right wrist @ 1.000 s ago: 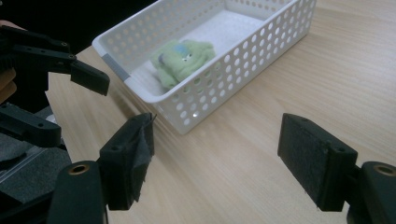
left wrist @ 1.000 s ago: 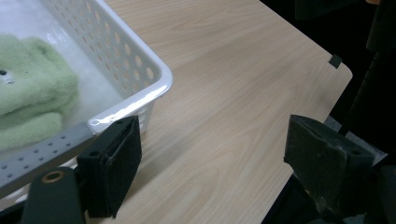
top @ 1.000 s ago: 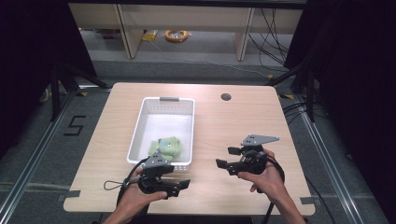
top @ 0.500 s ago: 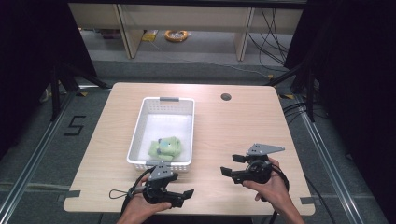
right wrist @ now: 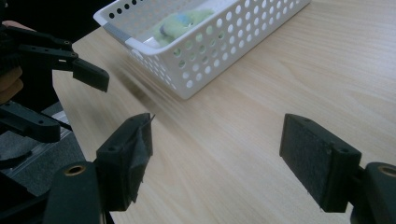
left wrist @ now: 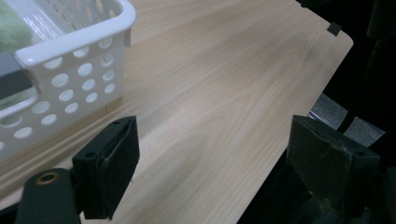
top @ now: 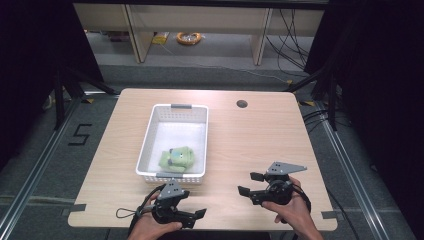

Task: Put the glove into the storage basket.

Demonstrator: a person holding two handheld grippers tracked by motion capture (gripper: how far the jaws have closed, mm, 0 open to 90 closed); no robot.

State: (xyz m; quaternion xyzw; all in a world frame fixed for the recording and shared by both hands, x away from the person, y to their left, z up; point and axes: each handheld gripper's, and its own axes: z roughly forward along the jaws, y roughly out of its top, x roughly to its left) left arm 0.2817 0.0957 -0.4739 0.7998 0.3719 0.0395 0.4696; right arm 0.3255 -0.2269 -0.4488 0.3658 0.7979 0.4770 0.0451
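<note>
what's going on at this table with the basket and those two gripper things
A person sits at a wooden table, holding a two-jaw gripper in each hand near the front edge. The left gripper and right gripper both have their jaws open with nothing between them. A green plush toy lies inside the white perforated basket, at its near end, just beyond the left gripper. Neither gripper touches the basket or the toy.

green soft toy — cut off by the frame edge (left gripper view) — behind basket wall.
</note>
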